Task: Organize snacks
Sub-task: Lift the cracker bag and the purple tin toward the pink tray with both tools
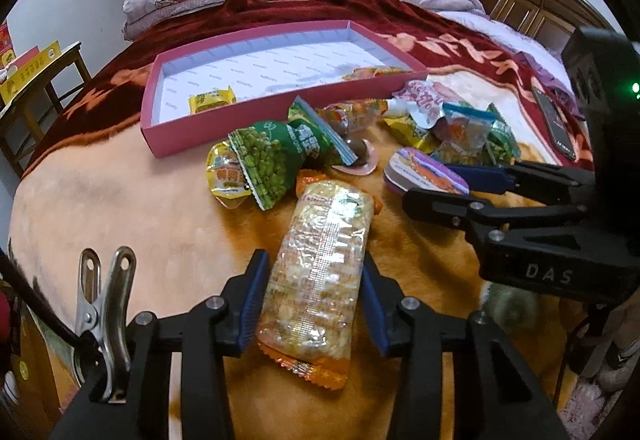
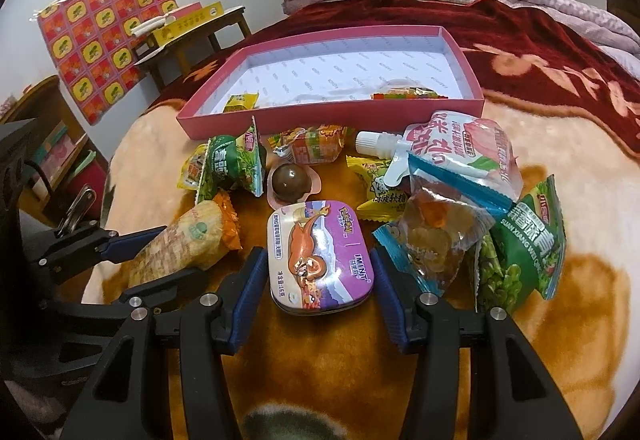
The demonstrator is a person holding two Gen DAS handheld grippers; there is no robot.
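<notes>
The left gripper (image 1: 312, 304) has its pads against both long sides of the rice cracker pack (image 1: 316, 276), gripping it across its width; the pack's long axis runs straight away from the gripper toward the pink box (image 1: 280, 107). The right gripper (image 2: 316, 276) is closed on the mint tin (image 2: 320, 260), also flat on the bed (image 1: 120, 207). Both lie at the near edge of the snack pile, with the box just beyond it holding 2 snacks so far. Each hand must carry forward over the pile.

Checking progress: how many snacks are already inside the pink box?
2. A yellow packet lies at the left end of the pink box; a colourful sweet at its right end. The near wall may hide more.
</notes>
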